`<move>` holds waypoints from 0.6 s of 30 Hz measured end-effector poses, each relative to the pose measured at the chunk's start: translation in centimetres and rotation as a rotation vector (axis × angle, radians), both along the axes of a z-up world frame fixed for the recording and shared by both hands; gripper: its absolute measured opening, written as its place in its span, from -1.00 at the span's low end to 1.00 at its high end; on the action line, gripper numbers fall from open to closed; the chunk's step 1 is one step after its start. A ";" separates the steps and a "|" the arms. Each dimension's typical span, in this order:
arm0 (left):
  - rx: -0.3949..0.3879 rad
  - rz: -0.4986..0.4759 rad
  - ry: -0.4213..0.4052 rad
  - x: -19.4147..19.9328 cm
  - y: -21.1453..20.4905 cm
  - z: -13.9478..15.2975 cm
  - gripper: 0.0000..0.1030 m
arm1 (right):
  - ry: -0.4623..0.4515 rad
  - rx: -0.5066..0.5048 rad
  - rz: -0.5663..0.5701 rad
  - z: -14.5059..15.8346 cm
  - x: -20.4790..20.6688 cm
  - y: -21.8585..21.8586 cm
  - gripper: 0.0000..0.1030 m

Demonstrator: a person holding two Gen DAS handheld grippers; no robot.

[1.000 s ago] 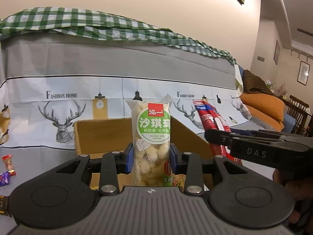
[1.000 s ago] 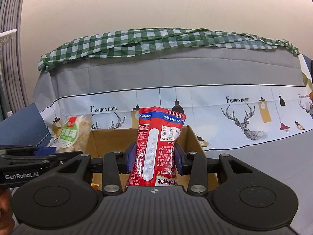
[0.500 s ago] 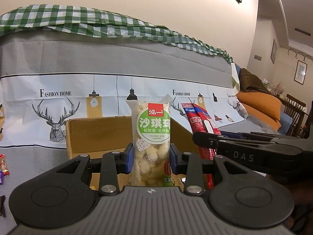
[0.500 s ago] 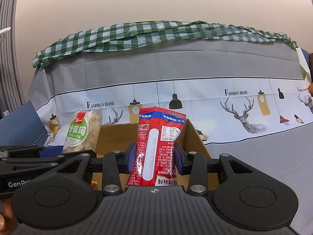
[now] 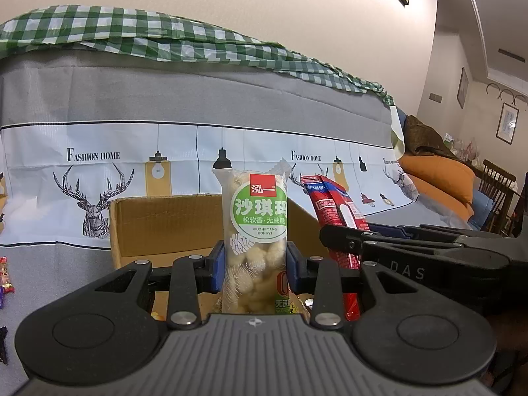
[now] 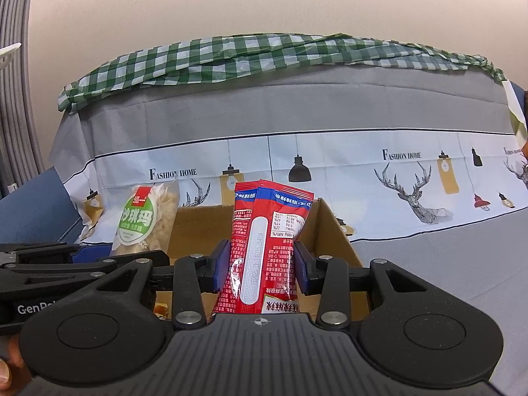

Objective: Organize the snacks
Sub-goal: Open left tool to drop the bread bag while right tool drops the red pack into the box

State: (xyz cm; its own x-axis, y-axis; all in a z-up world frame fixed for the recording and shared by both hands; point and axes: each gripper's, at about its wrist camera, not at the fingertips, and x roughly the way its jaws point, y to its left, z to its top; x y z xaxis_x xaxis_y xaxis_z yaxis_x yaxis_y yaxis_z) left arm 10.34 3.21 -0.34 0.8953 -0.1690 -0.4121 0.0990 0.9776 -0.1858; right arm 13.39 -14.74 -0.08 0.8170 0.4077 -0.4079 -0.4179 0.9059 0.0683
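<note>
Green-label snack pack point(image 5: 254, 241) clamped in left tool point(image 5: 254, 265), red packet point(image 6: 264, 250) in right tool point(image 6: 262, 265); both held over cardboard box point(image 5: 165, 221). Next: lowering, release inside.

Beige wall point(image 5: 264, 16), deer-print covered sofa point(image 6: 330, 105), green checked cloth point(image 5: 132, 33)

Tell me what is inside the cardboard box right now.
Little shows: the cardboard box is open, with bare brown walls and a scrap of orange-yellow wrapping low inside. The left gripper, right gripper and their packets cover most of the floor.
</note>
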 end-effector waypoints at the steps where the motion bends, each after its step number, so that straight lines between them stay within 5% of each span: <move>1: 0.001 0.000 0.000 0.0 0.0 0.0 -0.23 | -0.001 0.000 0.002 0.0 0.0 0.0 -0.19; 5: -0.004 0.000 0.006 0.1 0.0 0.0 -0.22 | 0.003 0.000 0.005 -0.1 0.0 0.0 -0.18; 11: -0.043 0.042 0.017 0.1 1.1 0.0 0.22 | 0.014 -0.011 -0.019 -0.2 0.3 0.3 0.19; 18: -0.049 0.101 0.012 -1.0 3.0 0.4 0.21 | 0.004 -0.013 -0.010 -0.3 -0.3 1.5 0.26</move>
